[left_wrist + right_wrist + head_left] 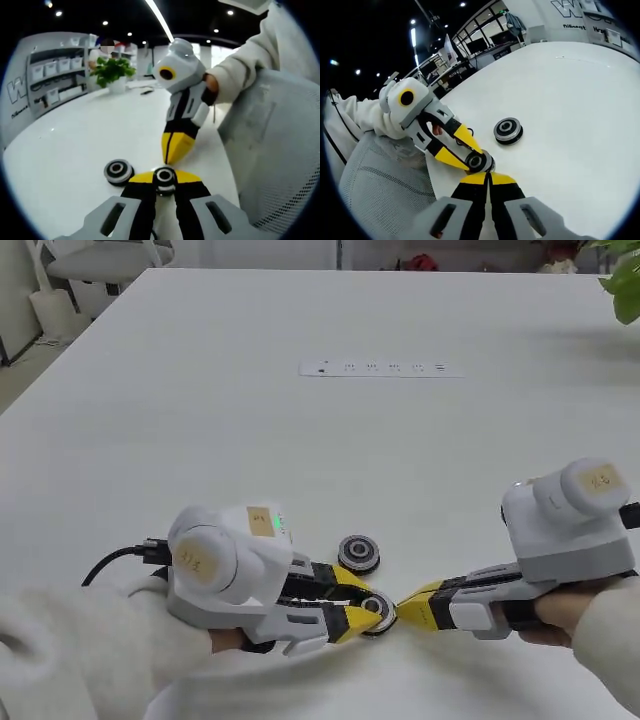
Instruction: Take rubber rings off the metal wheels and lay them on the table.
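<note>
A small metal wheel with a black rubber ring is clamped between the yellow tips of my left gripper near the table's front edge. In the left gripper view the wheel sits between the jaws of the left gripper. My right gripper comes in from the right, jaws shut, tips touching the wheel's rim. In the right gripper view its tips meet the held wheel. Whether they pinch the ring I cannot tell. A second ringed wheel lies flat on the table just behind.
A white power strip lies at mid-table. A black cable trails left from the left gripper. A potted plant stands at the far right corner. A grey mesh chair back is close behind the front edge.
</note>
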`<action>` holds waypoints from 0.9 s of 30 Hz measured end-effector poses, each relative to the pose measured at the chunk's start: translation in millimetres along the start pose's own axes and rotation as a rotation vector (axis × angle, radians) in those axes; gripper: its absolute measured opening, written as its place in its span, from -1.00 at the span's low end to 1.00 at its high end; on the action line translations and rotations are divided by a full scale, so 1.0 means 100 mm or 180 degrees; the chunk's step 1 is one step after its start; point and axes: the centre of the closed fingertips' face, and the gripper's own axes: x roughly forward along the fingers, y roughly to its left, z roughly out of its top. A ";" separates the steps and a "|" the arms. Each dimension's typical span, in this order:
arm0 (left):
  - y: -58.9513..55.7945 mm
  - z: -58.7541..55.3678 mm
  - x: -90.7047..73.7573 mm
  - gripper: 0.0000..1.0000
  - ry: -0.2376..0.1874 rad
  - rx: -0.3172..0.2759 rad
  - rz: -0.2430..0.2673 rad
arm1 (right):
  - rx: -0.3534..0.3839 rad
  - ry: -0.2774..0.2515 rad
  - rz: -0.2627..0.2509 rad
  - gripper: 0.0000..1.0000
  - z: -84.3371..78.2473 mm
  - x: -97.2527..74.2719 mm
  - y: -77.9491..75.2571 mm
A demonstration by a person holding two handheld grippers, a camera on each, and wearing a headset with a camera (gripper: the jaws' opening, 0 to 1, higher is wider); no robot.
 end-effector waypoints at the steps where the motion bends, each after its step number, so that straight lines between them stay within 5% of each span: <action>1: 0.00 0.00 0.00 -0.72 -0.0002 -0.0002 0.0000 | 0.0001 0.0003 0.0000 -1.00 0.00 0.00 0.00; 27: 0.00 0.00 -0.01 -0.72 -0.0010 -0.0002 0.0005 | 0.0133 -0.0067 0.0045 -1.00 0.05 -0.01 0.00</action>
